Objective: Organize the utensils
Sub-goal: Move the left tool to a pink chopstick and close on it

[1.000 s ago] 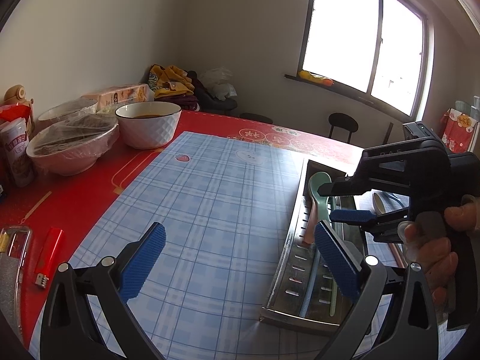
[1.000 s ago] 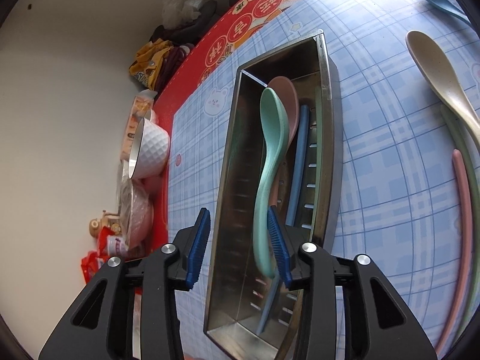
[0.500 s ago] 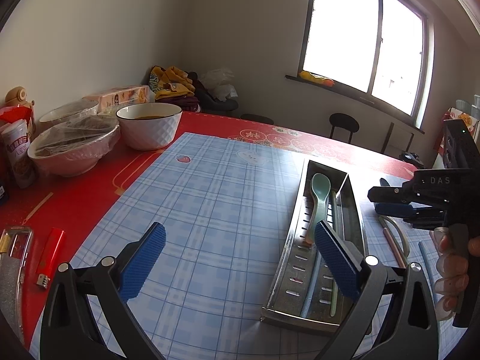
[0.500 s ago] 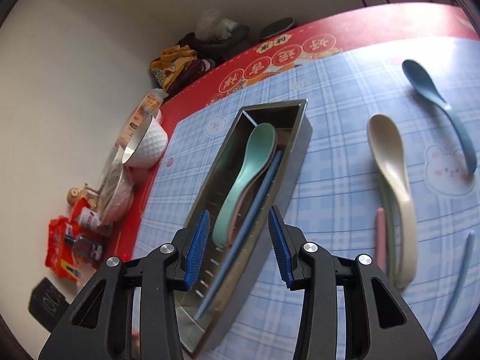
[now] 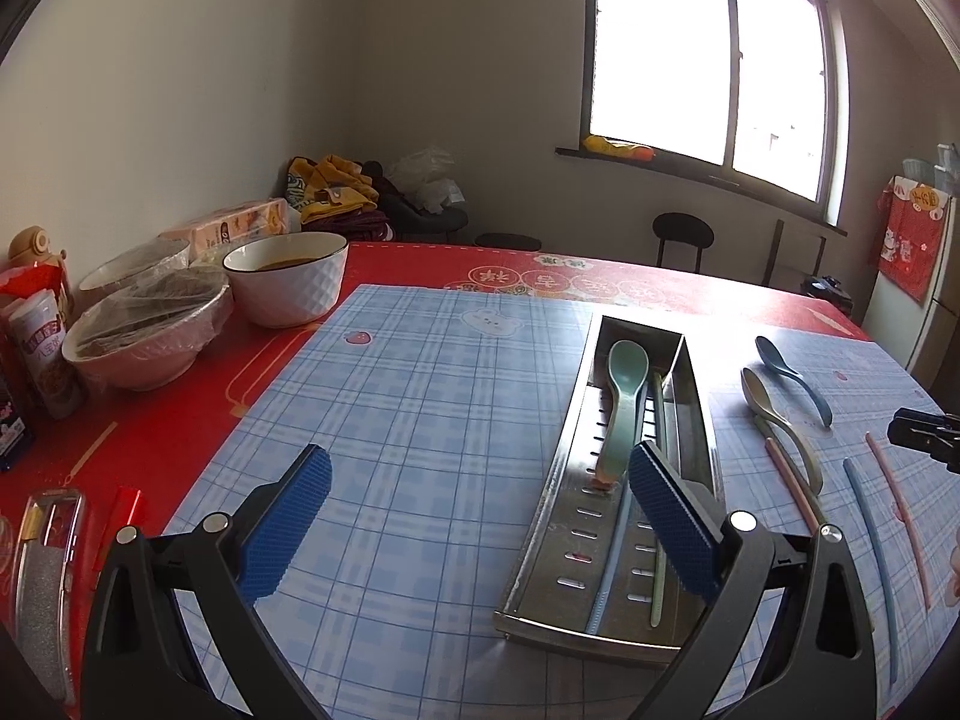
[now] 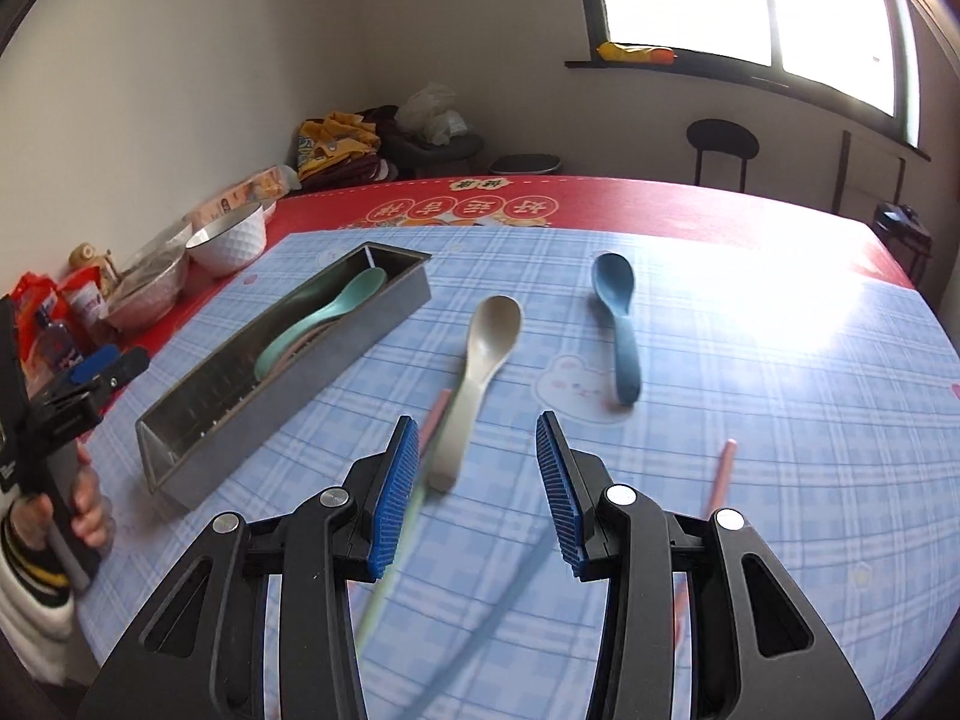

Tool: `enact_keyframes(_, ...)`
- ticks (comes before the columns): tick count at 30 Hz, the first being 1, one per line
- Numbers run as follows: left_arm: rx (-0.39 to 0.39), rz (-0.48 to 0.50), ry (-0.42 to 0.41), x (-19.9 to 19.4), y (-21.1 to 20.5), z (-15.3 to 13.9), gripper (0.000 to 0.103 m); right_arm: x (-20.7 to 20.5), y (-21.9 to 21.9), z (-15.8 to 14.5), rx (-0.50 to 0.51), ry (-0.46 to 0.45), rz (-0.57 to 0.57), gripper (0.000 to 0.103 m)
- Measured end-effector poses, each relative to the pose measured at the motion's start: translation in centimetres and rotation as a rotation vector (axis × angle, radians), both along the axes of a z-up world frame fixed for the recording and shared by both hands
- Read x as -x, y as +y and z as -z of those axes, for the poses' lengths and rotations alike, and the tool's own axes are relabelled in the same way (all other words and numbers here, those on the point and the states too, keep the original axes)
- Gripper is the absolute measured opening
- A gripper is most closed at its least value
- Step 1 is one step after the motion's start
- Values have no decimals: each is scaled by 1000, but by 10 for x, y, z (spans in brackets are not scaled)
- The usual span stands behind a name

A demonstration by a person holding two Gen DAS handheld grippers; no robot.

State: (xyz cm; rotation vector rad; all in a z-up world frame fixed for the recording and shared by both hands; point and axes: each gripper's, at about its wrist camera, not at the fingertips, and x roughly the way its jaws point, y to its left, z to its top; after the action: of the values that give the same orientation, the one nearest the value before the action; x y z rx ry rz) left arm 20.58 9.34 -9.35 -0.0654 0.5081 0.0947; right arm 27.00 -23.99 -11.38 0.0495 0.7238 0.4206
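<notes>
Blue plaid mat (image 6: pixel 750 420): right gripper (image 6: pixel 477 480) parted, grasping nothing, beige spoon (image 6: pixel 480 360) at 12 o'clock; left gripper (image 5: pixel 474 531) released, steel tray (image 5: pixel 570 516) at 2 o'clock.

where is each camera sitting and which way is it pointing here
Left wrist: rides the left gripper, angled down across the table at the metal tray; its open jaws show, plus the right gripper's tip at the right edge.
Right wrist: rides the right gripper, angled down at the beige spoon and blue spoon; its open, empty jaws show, plus the left hand at the left.
Shared: tray, teal spoon, both loose spoons, white bowl, window.
</notes>
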Motion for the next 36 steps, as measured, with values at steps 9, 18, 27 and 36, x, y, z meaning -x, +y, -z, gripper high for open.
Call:
enact_keyframes(9, -52, 146, -2, 8, -70, -28, 97, 8, -42, 16, 21, -3, 114, 41)
enact_keyframes(18, -65, 386, 96, 0, -162, -8, 87, 14, -57, 32, 27, 4, 167, 41)
enact_keyframes(27, -56, 392, 203, -23, -185, 21, 73, 4, -69, 40, -47, 75, 181, 41)
enact_keyframes(36, -25, 385, 324, -47, -193, 46, 47, 3, -75, 44, -93, 89, 160, 41)
